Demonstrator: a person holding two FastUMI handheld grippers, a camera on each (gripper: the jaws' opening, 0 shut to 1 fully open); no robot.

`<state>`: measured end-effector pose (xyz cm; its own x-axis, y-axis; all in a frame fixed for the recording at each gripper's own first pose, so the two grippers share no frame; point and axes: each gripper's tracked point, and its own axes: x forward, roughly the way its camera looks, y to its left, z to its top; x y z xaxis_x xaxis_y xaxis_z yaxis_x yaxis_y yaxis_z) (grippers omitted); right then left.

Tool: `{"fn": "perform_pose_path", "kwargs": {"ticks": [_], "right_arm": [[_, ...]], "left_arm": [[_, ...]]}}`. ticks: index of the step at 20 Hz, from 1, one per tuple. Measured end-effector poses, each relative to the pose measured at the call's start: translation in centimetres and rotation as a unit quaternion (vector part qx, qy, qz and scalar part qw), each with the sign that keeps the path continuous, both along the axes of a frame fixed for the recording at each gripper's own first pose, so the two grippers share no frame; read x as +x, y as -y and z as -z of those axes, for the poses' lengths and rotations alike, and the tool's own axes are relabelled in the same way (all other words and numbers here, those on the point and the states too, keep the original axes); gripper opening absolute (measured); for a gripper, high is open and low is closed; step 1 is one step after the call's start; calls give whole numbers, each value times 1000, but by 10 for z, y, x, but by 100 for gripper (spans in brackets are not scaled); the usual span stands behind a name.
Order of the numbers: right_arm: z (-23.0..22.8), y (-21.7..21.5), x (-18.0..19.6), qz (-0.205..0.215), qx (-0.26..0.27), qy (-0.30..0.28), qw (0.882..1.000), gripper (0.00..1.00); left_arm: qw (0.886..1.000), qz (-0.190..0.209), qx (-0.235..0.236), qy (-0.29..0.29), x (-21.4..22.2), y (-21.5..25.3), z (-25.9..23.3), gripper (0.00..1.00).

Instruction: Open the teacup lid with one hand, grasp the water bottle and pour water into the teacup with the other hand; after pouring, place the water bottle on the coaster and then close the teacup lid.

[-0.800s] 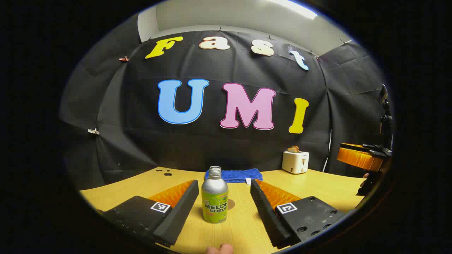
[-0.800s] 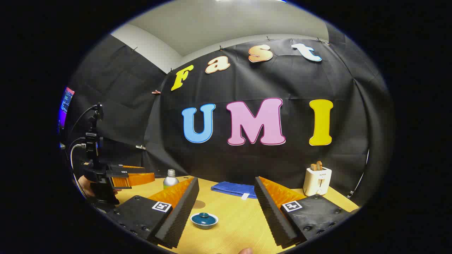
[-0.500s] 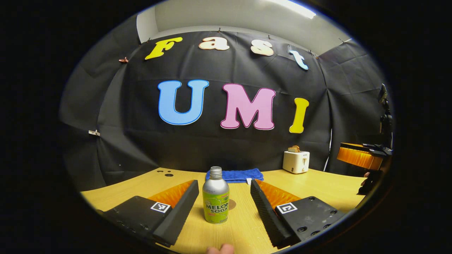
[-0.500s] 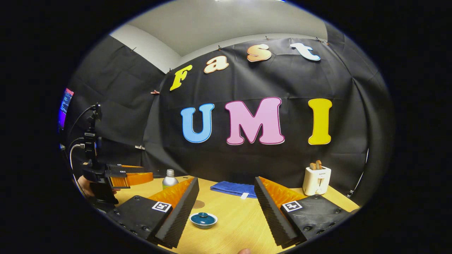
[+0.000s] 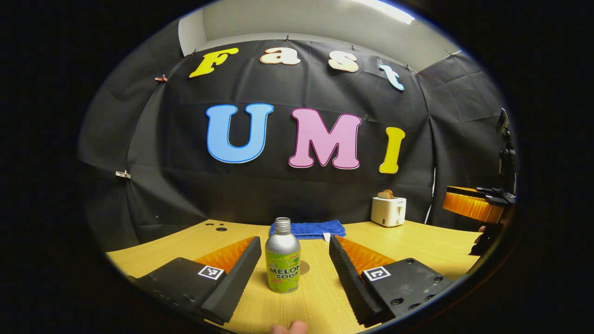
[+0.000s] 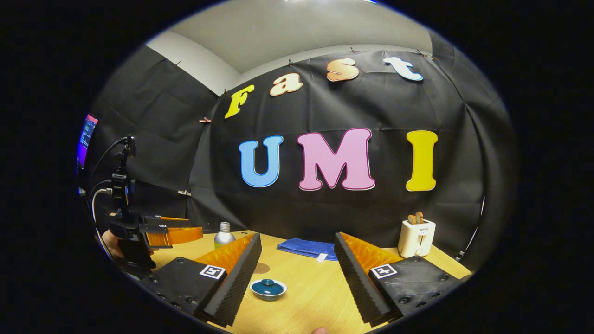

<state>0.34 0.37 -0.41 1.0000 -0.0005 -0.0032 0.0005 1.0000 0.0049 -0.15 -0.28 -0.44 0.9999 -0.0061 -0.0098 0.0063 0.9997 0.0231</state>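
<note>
Left gripper view
- Left gripper (image 5: 293,269): fingers spread wide, pinching nothing, one on each side of the bottle with a gap on both sides.
- Water bottle (image 5: 282,256): upright on the table (image 5: 408,241), between the fingers, uncapped at the threaded neck.
- Handling, judged: thin metal body, stiff but dentable, smooth and likely slippery; weight depends on the fill, which cannot be seen. Best hold is the straight labelled wall below the shoulder, not the tapering neck.
- Coaster (image 5: 304,267): small brown disc just behind the bottle, mostly hidden by it.
- Right gripper (image 5: 468,206): at the far right edge, cut off; its spread cannot be judged here.
- Background: blue cloth (image 5: 308,229), toaster (image 5: 388,210).

Right gripper view
- Right gripper (image 6: 294,273): fingers spread wide, holding nothing.
- Teacup lid (image 6: 268,288): teal, with a small knob, low on the table between the fingers, nearer the left one.
- Handling, judged: ceramic, light, brittle, glazed and slick; take it by the knob.
- Hard to make out: whether a cup sits under the lid; the body is not visible.
- Water bottle (image 6: 224,235): partly hidden behind the finger.
</note>
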Motion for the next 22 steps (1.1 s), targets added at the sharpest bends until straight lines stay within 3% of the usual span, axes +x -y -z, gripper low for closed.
{"fn": "perform_pose_path", "kwargs": {"ticks": [6,11,14,19,20,22], "right_arm": [[66,-26,31,-49,23,-83,995,96],[148,-49,65,-80,17,-202,976,88],[171,-54,78,-83,13,-231,969,78],[179,-59,87,-88,19,-239,967,77],[178,-61,87,-95,25,-241,965,63],[181,-65,86,-101,35,-249,963,47]], "left_arm": [[1000,1,6,-7,1,0,2,93],[1000,-1,13,-8,2,-3,3,93],[1000,-5,12,-10,4,-10,4,93],[1000,-12,11,-12,6,-16,8,93],[1000,-13,11,-15,7,-16,9,93],[1000,-13,11,-15,7,-17,10,93]]}}
